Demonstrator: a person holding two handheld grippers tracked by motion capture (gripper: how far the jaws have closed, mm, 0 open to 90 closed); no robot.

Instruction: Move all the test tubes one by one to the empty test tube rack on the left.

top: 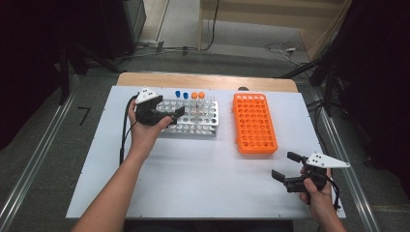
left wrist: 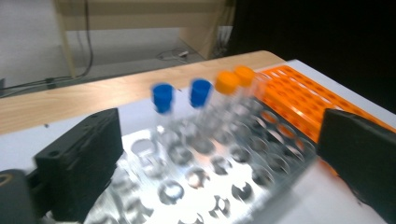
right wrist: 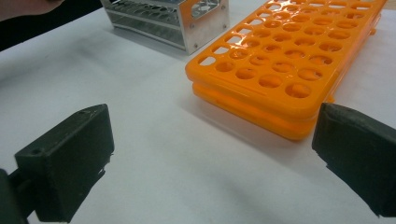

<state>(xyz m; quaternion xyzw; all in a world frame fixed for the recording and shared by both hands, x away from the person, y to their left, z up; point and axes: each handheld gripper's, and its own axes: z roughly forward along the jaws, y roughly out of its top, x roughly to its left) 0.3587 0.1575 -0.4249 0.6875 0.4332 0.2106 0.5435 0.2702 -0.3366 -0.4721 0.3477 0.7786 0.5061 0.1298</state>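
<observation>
Left gripper [top: 167, 114] hangs over the near-left part of the metal rack [top: 205, 129] with its jaws wide apart and nothing between them. From the left gripper view, the four capped tubes stand in the far row of this rack: two blue-capped tubes [left wrist: 162, 98] at the left and two orange-capped tubes [left wrist: 227, 82] at the right, all upright, all ahead of the jaws and apart from them. So the tubes are near the tool but not yet between its pads.

I judge that the risk is in the approach. The tubes stand close together, so a wide jaw can push a neighbour tube while it comes around the chosen one, and tilt it in its hole. The left gripper view is blurred, which suggests the hand is moving; a fast move can knock a cap or shift the light rack on the white board [top: 203, 183].

Right gripper [top: 285, 170] rests low near the right edge of the board, jaws also apart and empty, with the orange rack [right wrist: 280, 70] ahead of it, its holes empty
</observation>
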